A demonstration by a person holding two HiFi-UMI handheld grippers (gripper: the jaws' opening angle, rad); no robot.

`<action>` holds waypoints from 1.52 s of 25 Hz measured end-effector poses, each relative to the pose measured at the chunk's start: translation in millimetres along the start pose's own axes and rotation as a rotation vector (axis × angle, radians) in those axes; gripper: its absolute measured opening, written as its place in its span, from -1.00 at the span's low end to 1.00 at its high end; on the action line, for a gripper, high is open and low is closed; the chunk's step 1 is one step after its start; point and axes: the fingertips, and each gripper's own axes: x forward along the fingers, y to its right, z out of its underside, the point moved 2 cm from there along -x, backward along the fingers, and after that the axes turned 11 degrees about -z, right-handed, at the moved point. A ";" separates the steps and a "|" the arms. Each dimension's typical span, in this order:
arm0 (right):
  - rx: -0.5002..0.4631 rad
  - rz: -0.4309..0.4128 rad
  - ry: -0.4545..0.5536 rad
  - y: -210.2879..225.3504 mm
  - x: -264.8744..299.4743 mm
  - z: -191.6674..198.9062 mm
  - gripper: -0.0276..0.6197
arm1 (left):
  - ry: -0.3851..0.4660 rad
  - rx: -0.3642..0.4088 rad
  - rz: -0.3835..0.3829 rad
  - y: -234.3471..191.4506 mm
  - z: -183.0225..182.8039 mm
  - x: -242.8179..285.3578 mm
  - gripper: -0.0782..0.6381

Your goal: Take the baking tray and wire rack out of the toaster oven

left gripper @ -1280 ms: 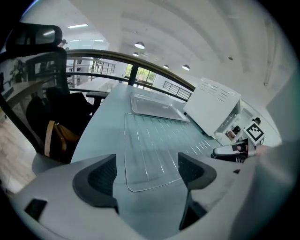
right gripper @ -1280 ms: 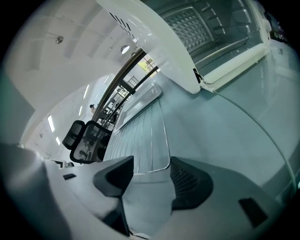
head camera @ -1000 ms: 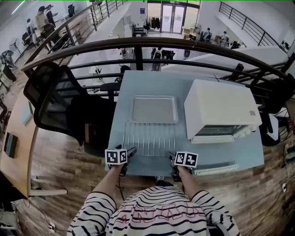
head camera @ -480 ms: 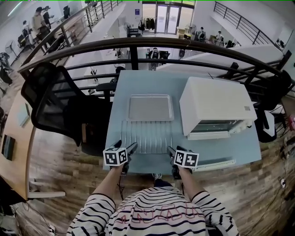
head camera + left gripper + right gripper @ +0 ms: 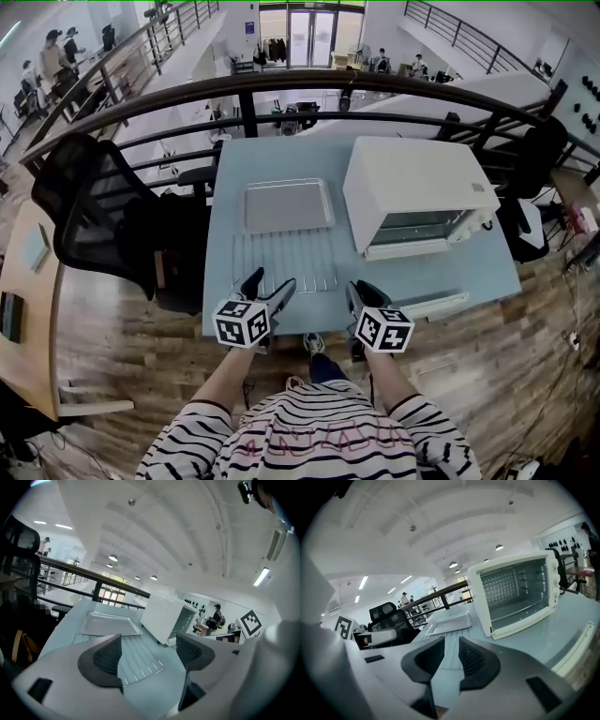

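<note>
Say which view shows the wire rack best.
Head view: nearly the whole wire rack shows, flat beside the baking tray. Left gripper view catches only part of it; right gripper view just a sliver.

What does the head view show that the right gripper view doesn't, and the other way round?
Only the head view shows the person's striped shirt and forearms, and the toaster oven from above. Only the right gripper view looks into the oven's open front, no tray or rack inside, and shows the jaws of the right gripper close up: they have just been closing, a narrow gap remains, nothing between them. Both show the baking tray and wire rack on the table outside the oven, and the black chair.
</note>
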 end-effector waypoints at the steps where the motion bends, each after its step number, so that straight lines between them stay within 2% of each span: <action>1: -0.003 0.007 0.021 -2.1 -9.5 -0.9 -0.62 | 0.018 0.008 0.019 8.6 -1.9 -5.4 0.28; 6: -0.017 0.051 0.108 -6.7 -55.4 3.5 -0.75 | 0.076 0.031 0.097 46.2 1.4 -30.0 0.28; 12: -0.009 0.060 0.144 -10.6 -94.4 9.1 -0.80 | 0.110 0.043 0.131 77.4 2.8 -54.7 0.23; 15: -0.031 0.062 0.163 -10.6 -111.1 8.7 -0.81 | 0.141 0.054 0.124 88.6 1.6 -64.5 -0.15; 19: -0.078 0.059 0.172 -6.6 -132.2 8.5 -0.82 | 0.162 0.097 0.114 106.9 6.3 -71.5 -0.27; 24: -0.150 0.040 0.191 -4.2 -164.4 8.7 -0.83 | 0.197 0.159 0.091 137.6 15.1 -86.4 -0.60; 30: -0.191 -0.006 0.195 -1.7 -197.4 11.0 -0.83 | 0.196 0.156 0.068 169.9 33.4 -107.1 -0.69; 38: -0.225 -0.055 0.152 0.6 -229.4 25.6 -0.83 | 0.200 0.133 0.008 196.7 56.6 -136.1 -0.71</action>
